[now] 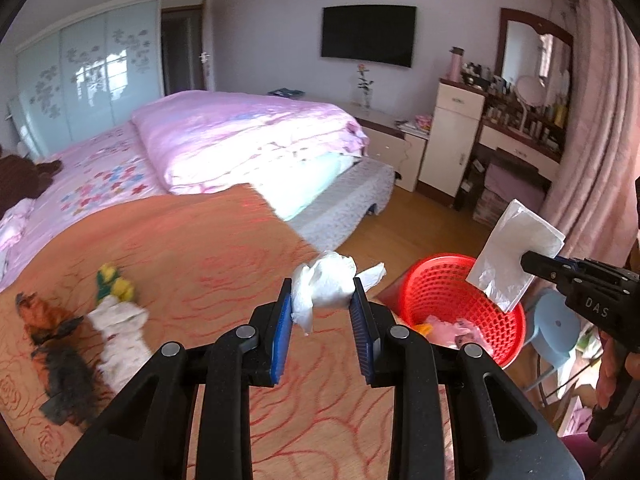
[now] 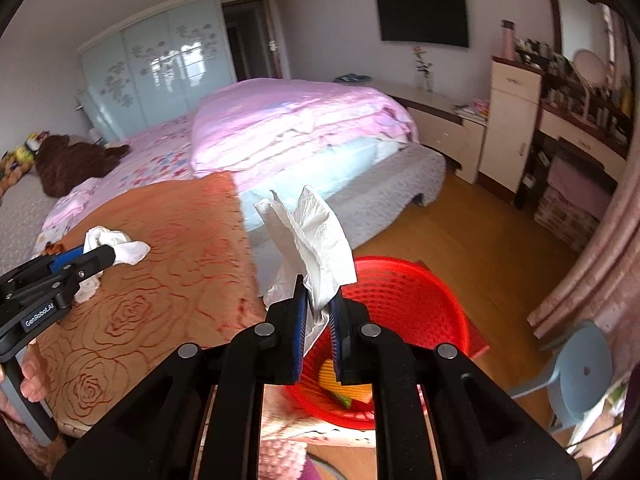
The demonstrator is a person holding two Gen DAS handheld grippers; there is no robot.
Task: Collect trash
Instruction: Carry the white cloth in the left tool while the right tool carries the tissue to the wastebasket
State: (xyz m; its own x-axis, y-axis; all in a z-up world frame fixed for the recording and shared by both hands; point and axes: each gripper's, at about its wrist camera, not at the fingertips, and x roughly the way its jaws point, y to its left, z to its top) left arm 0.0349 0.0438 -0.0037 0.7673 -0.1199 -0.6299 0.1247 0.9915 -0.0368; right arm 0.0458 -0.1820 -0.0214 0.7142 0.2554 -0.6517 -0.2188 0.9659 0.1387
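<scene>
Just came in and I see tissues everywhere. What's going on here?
Someone is picking up trash with two handheld grippers. The left gripper is shut on a crumpled tissue above the bed. The right gripper is shut on a folded tissue above the red basket, which already holds some trash.
</scene>
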